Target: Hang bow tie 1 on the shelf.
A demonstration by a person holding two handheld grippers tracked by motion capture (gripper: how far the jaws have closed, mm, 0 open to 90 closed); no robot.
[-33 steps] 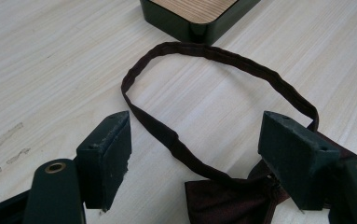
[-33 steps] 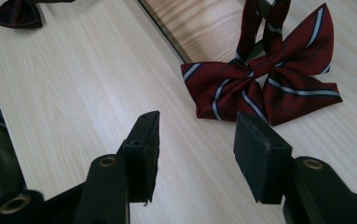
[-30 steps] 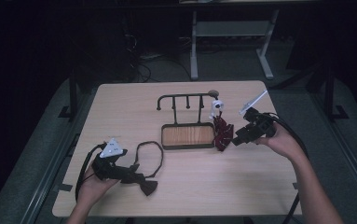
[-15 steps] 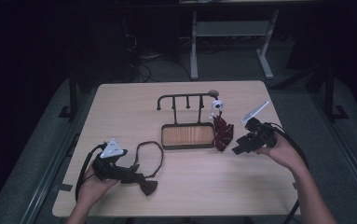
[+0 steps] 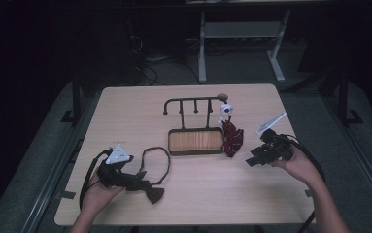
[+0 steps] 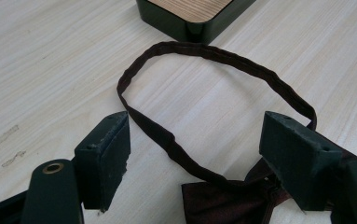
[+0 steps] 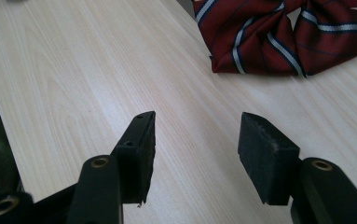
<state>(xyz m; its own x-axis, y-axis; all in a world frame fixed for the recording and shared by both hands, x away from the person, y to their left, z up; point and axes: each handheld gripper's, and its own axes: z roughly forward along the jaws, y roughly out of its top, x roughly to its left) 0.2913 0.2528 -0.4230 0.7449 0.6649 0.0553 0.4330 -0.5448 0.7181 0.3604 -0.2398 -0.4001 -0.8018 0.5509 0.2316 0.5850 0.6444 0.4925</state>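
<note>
High view is showing the left tongs (image 5: 147, 187) lying low on the table (image 5: 125, 111) near its front edge, with the dark bow tie (image 5: 153, 193) at their tips and its strap looping back toward the wooden tray (image 5: 195, 141). Left gripper view is showing those tongs (image 6: 195, 154) spread wide, the strap (image 6: 204, 46) running between the two pads and the dark bow tie's knot (image 6: 227, 203) sitting just in front of them; the pads are not pressing on it. Over on the other side, the right tongs (image 5: 252, 160) are hovering close to the table, a little apart from the striped red bow tie (image 5: 232, 138) that is lying just beside the tray's right end, under the rack (image 5: 193, 104). Right gripper view is showing those tongs (image 7: 195, 140) spread, having just been opening, with bare table between the pads and the striped red bow tie (image 7: 278, 37) ahead.
</note>
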